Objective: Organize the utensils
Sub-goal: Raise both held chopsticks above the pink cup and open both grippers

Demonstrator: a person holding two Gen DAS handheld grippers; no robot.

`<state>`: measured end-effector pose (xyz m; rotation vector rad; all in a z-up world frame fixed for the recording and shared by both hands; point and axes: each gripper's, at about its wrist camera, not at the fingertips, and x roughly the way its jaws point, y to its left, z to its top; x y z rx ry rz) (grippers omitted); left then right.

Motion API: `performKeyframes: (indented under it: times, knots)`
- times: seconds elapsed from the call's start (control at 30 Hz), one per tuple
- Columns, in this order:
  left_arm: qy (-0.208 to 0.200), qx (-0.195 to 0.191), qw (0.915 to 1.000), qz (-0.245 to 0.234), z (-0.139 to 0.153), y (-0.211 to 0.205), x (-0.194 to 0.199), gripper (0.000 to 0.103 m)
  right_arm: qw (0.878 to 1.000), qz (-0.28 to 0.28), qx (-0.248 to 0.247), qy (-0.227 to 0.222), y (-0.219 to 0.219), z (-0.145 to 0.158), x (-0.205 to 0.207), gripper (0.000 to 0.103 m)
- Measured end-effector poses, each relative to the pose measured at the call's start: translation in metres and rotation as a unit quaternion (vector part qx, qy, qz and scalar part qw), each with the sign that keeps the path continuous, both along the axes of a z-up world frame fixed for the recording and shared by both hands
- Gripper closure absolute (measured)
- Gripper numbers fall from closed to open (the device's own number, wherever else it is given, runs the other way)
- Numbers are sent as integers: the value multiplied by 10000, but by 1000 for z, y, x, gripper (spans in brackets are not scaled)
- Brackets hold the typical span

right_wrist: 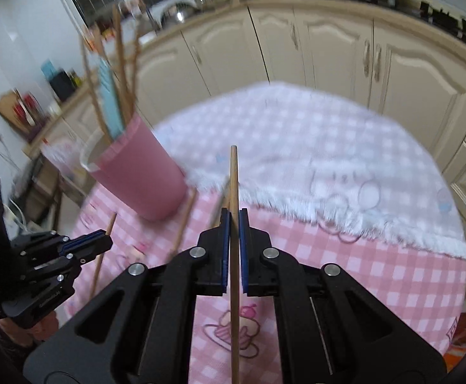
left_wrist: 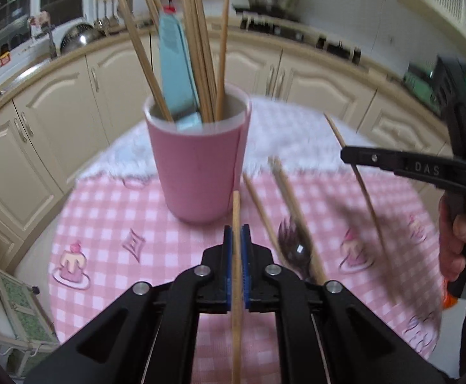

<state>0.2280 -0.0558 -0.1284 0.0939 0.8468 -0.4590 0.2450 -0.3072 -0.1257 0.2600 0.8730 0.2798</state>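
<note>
From the left wrist view, the left gripper [left_wrist: 236, 243] is clamped on a wooden chopstick [left_wrist: 236, 217] that runs upright between its blue pads. Just beyond it a pink cup [left_wrist: 199, 160] stands on the pink checked tablecloth [left_wrist: 111, 217], already bristling with chopsticks and a pale blue flat utensil [left_wrist: 177, 73]. To the right of the cup two more chopsticks [left_wrist: 261, 208] lie loose on the cloth beside a dark fork [left_wrist: 292, 249]. Far right, the right gripper [left_wrist: 348, 155] — held by a hand [left_wrist: 456, 243] — pinches another chopstick [left_wrist: 360, 185] well above the table.

From the right wrist view, the right gripper [right_wrist: 234, 224] is closed on its chopstick [right_wrist: 233, 185], the stick rising straight past the pads. The pink cup [right_wrist: 140, 176] sits to the left, tilted in this view, near a white fluffy mat [right_wrist: 312, 147]. At lower left the left gripper [right_wrist: 105, 240] grips its own stick [right_wrist: 100, 265] — blurred, but the jaws look together.
</note>
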Motion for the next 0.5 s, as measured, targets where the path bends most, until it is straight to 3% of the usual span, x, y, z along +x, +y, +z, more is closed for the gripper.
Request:
performKeyframes:
  times: [0.2, 0.5]
  knots:
    - [-700, -517, 9960, 190, 40, 14, -9, 99, 9967, -108, 249, -771, -2, 41, -18, 97]
    - [-1640, -1049, 9801, 400, 94, 28, -18, 99, 9870, 4, 316, -1577, 14, 90, -29, 97]
